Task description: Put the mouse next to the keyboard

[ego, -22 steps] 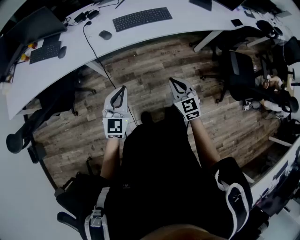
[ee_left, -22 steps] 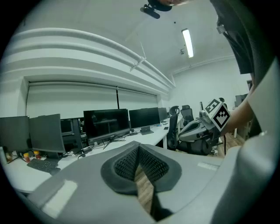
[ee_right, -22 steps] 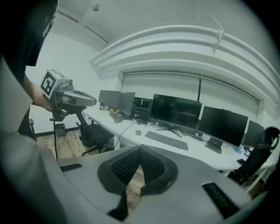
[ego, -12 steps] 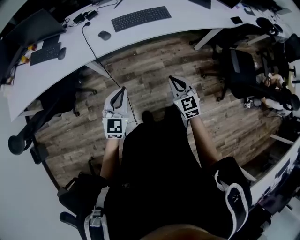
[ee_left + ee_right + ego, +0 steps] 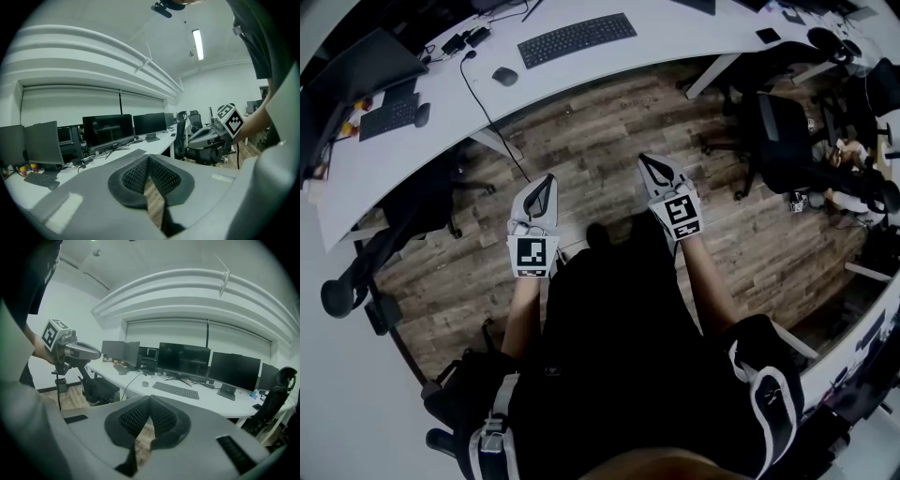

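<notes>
A dark mouse (image 5: 504,76) lies on the long white desk (image 5: 666,37), a little left of the black keyboard (image 5: 577,38); the right gripper view shows the mouse (image 5: 145,384) and the keyboard (image 5: 177,390) too. My left gripper (image 5: 548,178) and right gripper (image 5: 645,161) hang side by side over the wooden floor, well short of the desk. Both are shut with nothing between their jaws. In the left gripper view the keyboard (image 5: 127,155) shows just past the shut tips (image 5: 149,157).
A second keyboard (image 5: 390,109) and a black monitor (image 5: 352,56) sit at the desk's left end. Office chairs stand at the left (image 5: 389,234) and right (image 5: 783,141). A cable (image 5: 492,122) hangs from the desk to the floor. Monitors (image 5: 185,361) line the desk's far side.
The desk and its objects have slid slightly left and up in the head view. Both grippers hold the same place, still shut.
</notes>
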The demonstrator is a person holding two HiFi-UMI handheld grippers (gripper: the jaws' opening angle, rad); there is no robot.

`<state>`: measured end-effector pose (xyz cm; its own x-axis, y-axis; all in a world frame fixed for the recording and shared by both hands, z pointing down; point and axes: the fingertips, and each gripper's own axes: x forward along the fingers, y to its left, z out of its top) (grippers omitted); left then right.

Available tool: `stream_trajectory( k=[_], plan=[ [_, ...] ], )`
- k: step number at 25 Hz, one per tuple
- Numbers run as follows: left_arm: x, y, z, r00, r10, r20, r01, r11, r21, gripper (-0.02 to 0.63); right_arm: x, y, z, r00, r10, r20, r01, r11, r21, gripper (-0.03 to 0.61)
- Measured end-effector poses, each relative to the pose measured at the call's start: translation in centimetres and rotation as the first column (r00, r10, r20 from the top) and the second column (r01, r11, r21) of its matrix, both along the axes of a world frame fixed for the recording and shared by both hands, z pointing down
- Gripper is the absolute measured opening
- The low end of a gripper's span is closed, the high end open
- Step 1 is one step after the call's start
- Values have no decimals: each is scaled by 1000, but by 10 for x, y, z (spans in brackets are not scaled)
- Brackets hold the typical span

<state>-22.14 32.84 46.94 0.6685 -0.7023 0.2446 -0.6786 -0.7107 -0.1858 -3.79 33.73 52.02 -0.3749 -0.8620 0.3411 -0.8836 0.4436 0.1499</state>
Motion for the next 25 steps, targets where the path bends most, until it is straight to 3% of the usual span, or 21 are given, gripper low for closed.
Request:
stream_trajectory(
  k=[17,25],
  plan=[
    [-1,-1,1,1000,-4,-2,4,1000,-7,-2,-5,-1,-5,1000,-14,-2,14,1000,21,5],
    [-2,-2,-1,1000,1,-11,-1,1000,2,32,-5,-1,-9,1000,-6,17,5,999,50,64]
  ],
)
